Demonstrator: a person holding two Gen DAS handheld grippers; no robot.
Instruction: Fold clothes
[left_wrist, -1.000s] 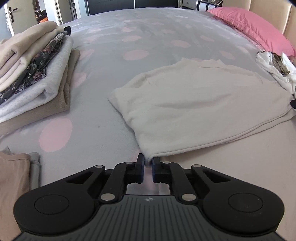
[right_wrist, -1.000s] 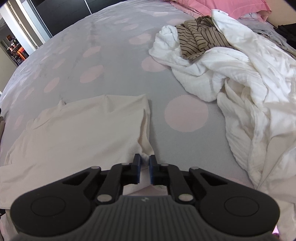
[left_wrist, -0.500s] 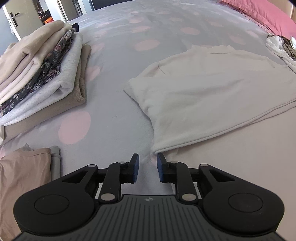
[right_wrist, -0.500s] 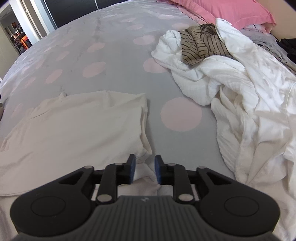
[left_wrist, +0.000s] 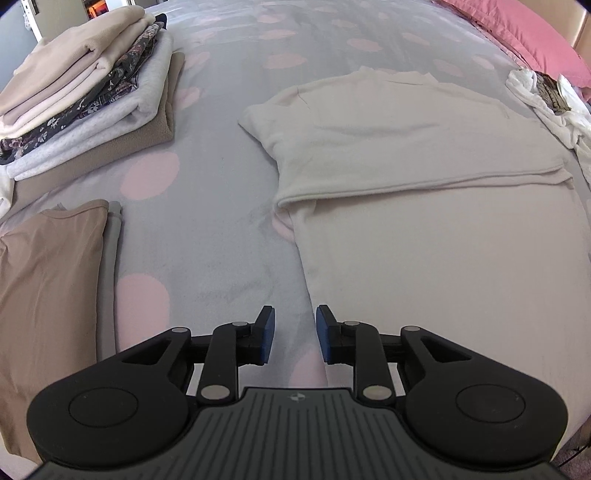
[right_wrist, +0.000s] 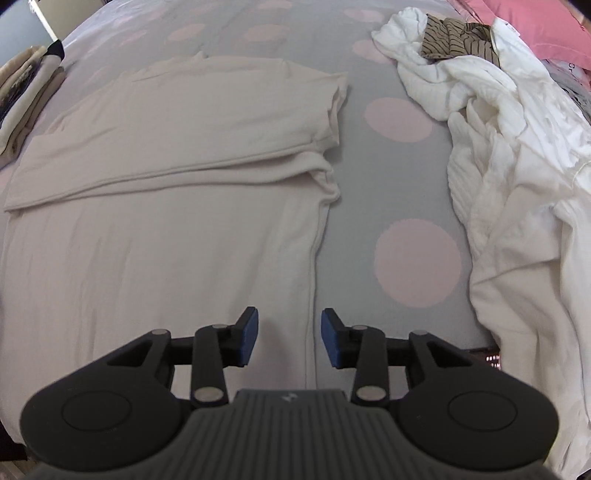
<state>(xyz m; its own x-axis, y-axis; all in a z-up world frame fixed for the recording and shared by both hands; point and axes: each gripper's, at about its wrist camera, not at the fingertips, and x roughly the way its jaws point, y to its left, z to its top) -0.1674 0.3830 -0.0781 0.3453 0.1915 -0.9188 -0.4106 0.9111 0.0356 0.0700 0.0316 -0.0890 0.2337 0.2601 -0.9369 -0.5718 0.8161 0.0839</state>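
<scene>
A cream garment (left_wrist: 424, 177) lies flat on the grey bed with pink dots, its far part folded toward me over the near part; the fold's hem (right_wrist: 166, 177) runs across it. My left gripper (left_wrist: 291, 332) hovers open over the garment's left edge near the bed's front, holding nothing. At the garment's right edge (right_wrist: 314, 258) my right gripper (right_wrist: 288, 334) is open too, its blue pads (right_wrist: 248, 336) straddling that edge from above.
A stack of folded clothes (left_wrist: 85, 99) sits at the far left, with a folded tan piece (left_wrist: 44, 288) nearer. A heap of white laundry (right_wrist: 517, 166) with a striped brown item (right_wrist: 458, 44) fills the right. Pink pillows (left_wrist: 524, 37) lie at the bed's head.
Both grippers let go of the garment's folded-over edge, opened and pulled back toward the front of the bed. The cream garment now lies folded across its middle.
</scene>
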